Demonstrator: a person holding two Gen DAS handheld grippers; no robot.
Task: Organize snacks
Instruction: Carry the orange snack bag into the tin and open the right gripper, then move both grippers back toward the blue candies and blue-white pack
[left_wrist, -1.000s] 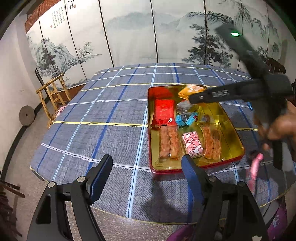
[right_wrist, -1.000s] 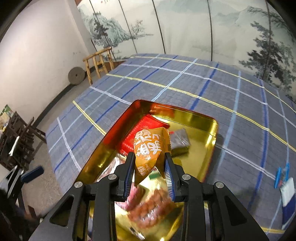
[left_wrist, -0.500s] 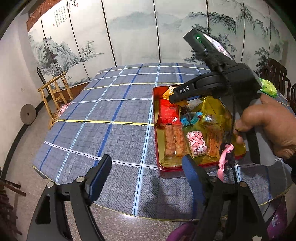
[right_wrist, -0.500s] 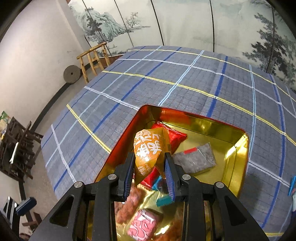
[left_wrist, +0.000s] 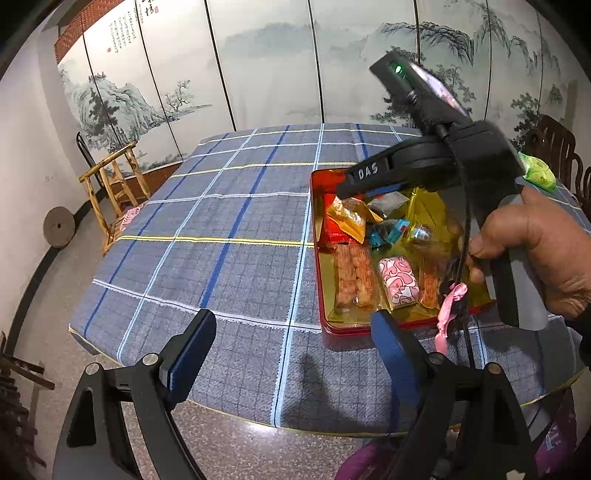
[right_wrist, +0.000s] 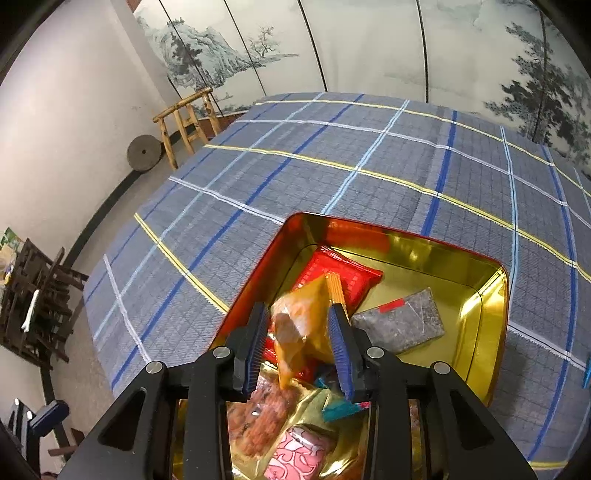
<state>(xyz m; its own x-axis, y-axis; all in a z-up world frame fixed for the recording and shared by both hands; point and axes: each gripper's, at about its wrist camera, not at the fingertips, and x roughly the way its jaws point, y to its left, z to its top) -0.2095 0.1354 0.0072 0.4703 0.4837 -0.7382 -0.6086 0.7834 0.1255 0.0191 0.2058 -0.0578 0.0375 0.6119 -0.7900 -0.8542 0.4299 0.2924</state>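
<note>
A red tin tray (right_wrist: 406, 236) with a gold inside (left_wrist: 317, 280) sits on the blue plaid tablecloth. In it lie a red packet (right_wrist: 343, 273), a grey packet (right_wrist: 406, 325), a pink packet (left_wrist: 399, 280) and clear packs of brown pastries (left_wrist: 352, 277). My right gripper (right_wrist: 297, 308) hangs over the tray's far left part, held by a hand (left_wrist: 535, 251). Its jaws are opening, and the orange snack packet (right_wrist: 299, 325) between them is blurred and tipping down onto the red packet, free of the pads. My left gripper (left_wrist: 293, 321) stays near the table's front edge, its jaws opening with nothing between them.
A wooden chair (left_wrist: 114, 184) and a round stone disc (left_wrist: 59, 227) stand by the wall at left. A painted folding screen (left_wrist: 266, 74) runs behind the table. A green packet (left_wrist: 537, 173) lies at the table's right side. A pink ribbon (left_wrist: 448, 314) dangles from the right gripper's handle.
The right gripper moved toward the tray's far left corner with the orange packet clamped upright. Its jaws have since parted and the packet is slipping down. The left jaws widened slightly.
</note>
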